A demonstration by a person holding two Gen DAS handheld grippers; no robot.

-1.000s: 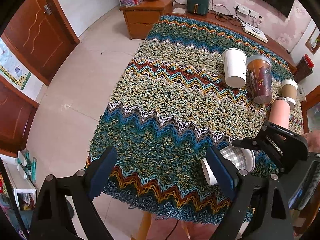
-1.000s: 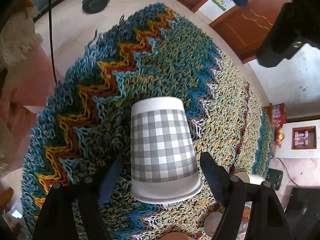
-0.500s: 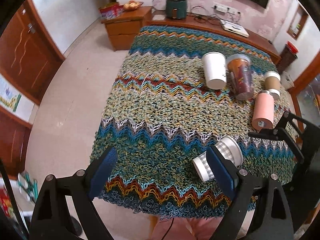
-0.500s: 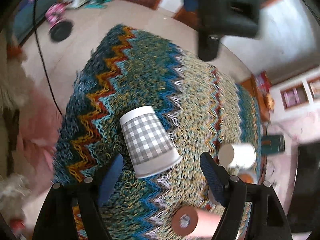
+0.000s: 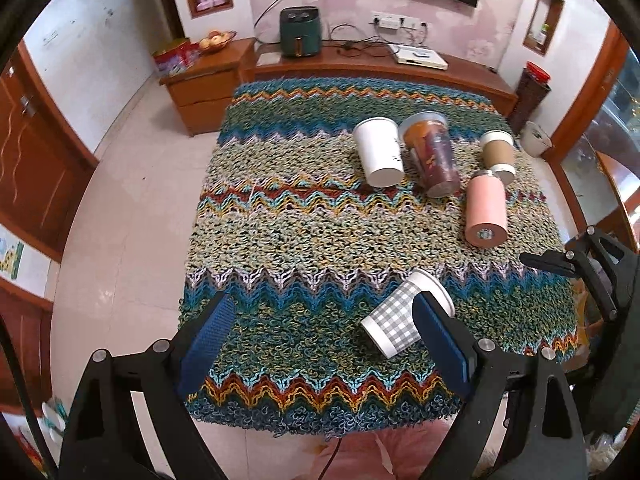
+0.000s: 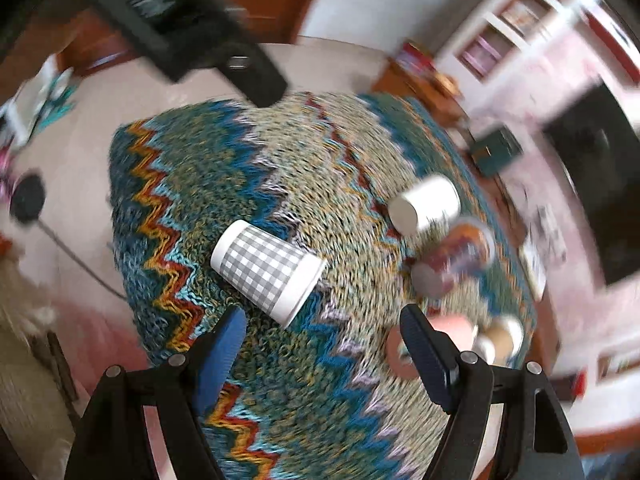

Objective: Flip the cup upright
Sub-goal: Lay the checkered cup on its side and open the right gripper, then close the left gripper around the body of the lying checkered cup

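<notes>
A grey-and-white checked paper cup [image 5: 396, 320] lies on its side on the zigzag knitted table cover [image 5: 320, 220], near the front right. It also shows in the right wrist view [image 6: 268, 268], lying on its side. My left gripper [image 5: 320, 340] is open and empty above the front edge; its right finger overlaps the cup in view. My right gripper [image 6: 320, 344] is open and empty, raised above the cover with the cup just beyond its left finger. The right gripper also shows at the right edge of the left wrist view [image 5: 592, 280].
Several other cups lie tipped at the far right: a white cup [image 5: 378, 150], a clear printed cup [image 5: 432, 156], a brown cup [image 5: 498, 152] and a pink bottle [image 5: 486, 212]. A wooden sideboard [image 5: 360, 64] stands behind. The right wrist view is blurred.
My right gripper has pulled back and swung away from the checked cup, which stays on its side. My left gripper has lifted and backed off, showing more of the table.
</notes>
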